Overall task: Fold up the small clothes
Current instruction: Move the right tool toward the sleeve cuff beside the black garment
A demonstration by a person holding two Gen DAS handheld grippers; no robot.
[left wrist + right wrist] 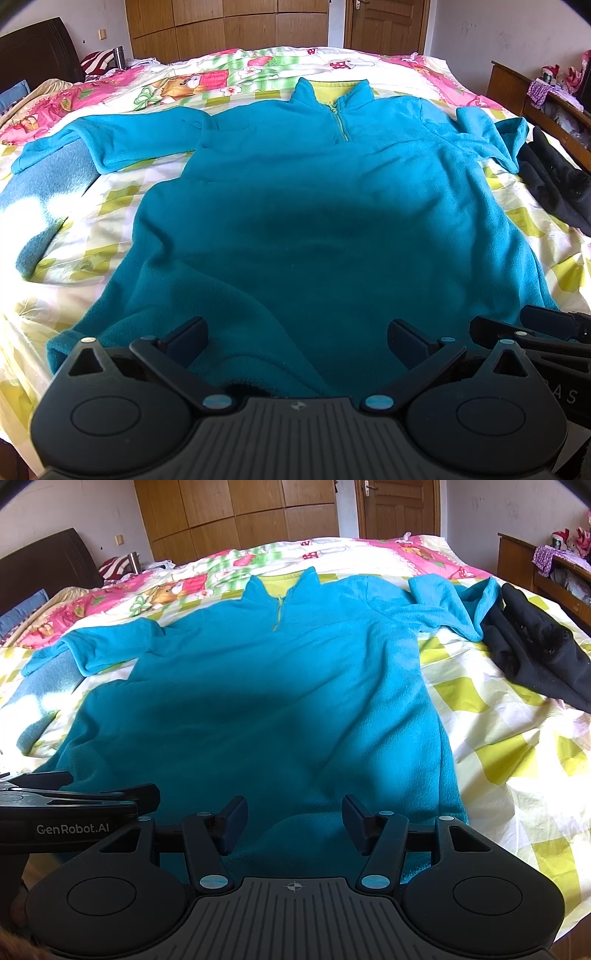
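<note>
A teal fleece pullover (303, 206) with a short zip collar lies flat, front up, on the bed, both sleeves spread sideways. The same pullover (266, 701) fills the right wrist view. My left gripper (297, 343) hovers over the hem near the pullover's lower left, jaws wide apart with only cloth below them. My right gripper (293, 825) hovers over the hem toward the lower right, also open with nothing pinched. Each gripper shows at the edge of the other's view, side by side.
A black garment (535, 657) lies bunched on the bed at the right, beside the pullover's right sleeve. The bed cover (498, 746) is white with yellow-green checks; a pink cartoon quilt (110, 92) lies behind. Wooden wardrobes and a door stand at the back.
</note>
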